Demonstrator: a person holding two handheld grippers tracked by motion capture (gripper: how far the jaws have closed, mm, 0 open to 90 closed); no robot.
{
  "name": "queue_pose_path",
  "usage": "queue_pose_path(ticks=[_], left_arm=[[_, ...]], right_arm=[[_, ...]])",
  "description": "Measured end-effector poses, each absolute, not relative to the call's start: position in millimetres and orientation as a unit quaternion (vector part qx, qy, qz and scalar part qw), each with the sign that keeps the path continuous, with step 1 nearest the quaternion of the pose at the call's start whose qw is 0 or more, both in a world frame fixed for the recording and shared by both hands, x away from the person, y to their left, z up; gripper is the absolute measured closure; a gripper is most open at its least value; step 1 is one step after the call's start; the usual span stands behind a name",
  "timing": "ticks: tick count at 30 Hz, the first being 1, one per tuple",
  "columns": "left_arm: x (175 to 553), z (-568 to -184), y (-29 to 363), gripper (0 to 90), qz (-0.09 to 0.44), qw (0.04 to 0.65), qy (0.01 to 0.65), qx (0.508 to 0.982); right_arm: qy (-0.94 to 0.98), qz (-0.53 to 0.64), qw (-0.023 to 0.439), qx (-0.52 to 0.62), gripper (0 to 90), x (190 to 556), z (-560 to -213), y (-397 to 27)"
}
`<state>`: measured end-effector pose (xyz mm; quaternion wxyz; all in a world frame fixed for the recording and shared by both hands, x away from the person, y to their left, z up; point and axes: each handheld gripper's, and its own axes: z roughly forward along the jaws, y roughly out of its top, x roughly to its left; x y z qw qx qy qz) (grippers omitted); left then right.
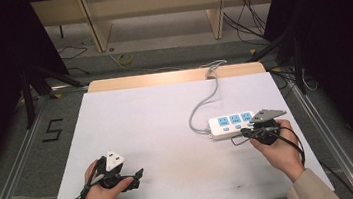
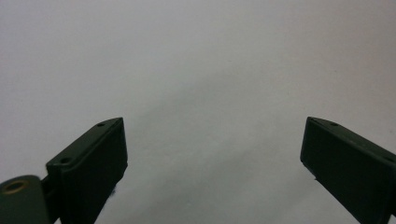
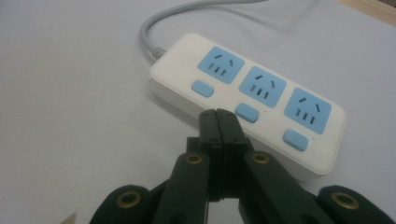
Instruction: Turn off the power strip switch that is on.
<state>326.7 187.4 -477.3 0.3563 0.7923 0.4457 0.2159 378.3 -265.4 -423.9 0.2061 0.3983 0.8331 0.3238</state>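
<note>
High view. Item 1: bench [image 1: 168, 130], white-topped, with a bare wooden strip along its far edge; it carries one object only.

Item 2: power strip [image 1: 232, 124], white body, three blue sockets in a row, each paired with a blue switch on the side nearer the person. It lies flat on the right half of the bench. Its grey cord [image 1: 204, 101] curves away to the far edge and drops off, which probably explains why the strip sits toward that side: the lead sets its reach.

Item 3: right gripper [image 1: 244, 132], held in the person's right hand [image 1: 278, 146] at the strip's near right corner. Right gripper view: jaws pressed together with nothing between them, the joined tip [image 3: 218, 116] poised at the near edge of the power strip [image 3: 247, 98], just beside the middle switch [image 3: 246, 112]. A closed tip makes a narrow, stiff point, so this posture reads as readiness to press a switch, not to grasp; whether it touches the casing cannot be told.

Item 4: left gripper [image 1: 135, 177], held in the left hand [image 1: 97, 194] at the near left, well apart from the strip. Left gripper view: jaws spread wide over bare white bench, holding nothing. Judged idle, parked out of the way.
</note>
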Motion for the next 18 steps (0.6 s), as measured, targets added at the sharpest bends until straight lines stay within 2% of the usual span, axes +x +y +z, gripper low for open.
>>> queue_pose_path(ticks=[18], left_arm=[[327.0,-477.4,187.2,6.8,0.216,0.356,0.447,0.792]], right_arm=[[0.835,0.315,0.205,0.403,90.0,385.8,-422.6,-262.5]])
